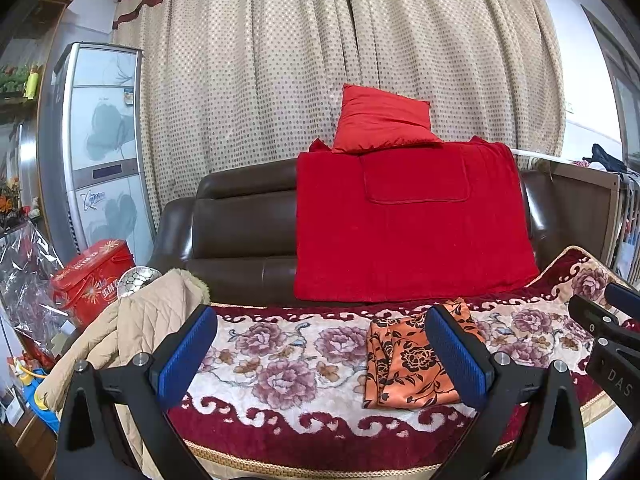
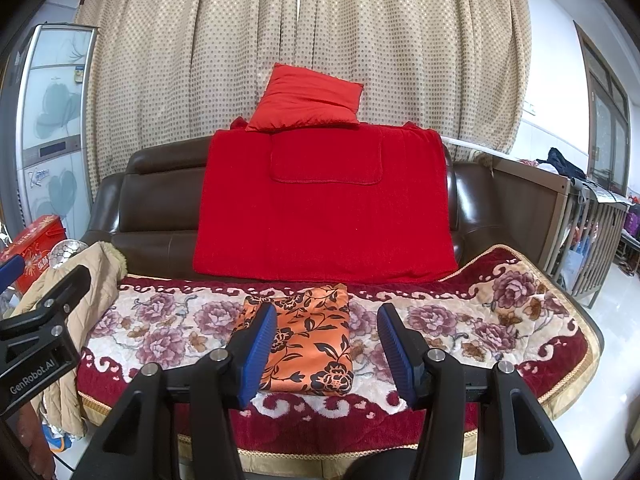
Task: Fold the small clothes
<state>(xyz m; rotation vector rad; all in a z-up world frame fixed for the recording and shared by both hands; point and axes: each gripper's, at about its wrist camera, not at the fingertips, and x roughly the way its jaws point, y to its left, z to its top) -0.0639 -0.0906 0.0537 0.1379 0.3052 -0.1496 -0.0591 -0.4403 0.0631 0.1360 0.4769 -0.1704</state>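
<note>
Both tongs stand wide and hold nothing: the left gripper (image 1: 320,354) and the right gripper (image 2: 327,350), with ribbed blue pads (image 2: 259,350). Beyond them the folded orange floral cloth (image 2: 310,340) lies flat on the plush flowered blanket (image 2: 500,320), before the red towel (image 2: 324,208).

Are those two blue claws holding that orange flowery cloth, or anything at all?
Nothing is held. The left gripper and right gripper both stand open above the folded orange cloth, which lies untouched on the floral blanket.
</note>
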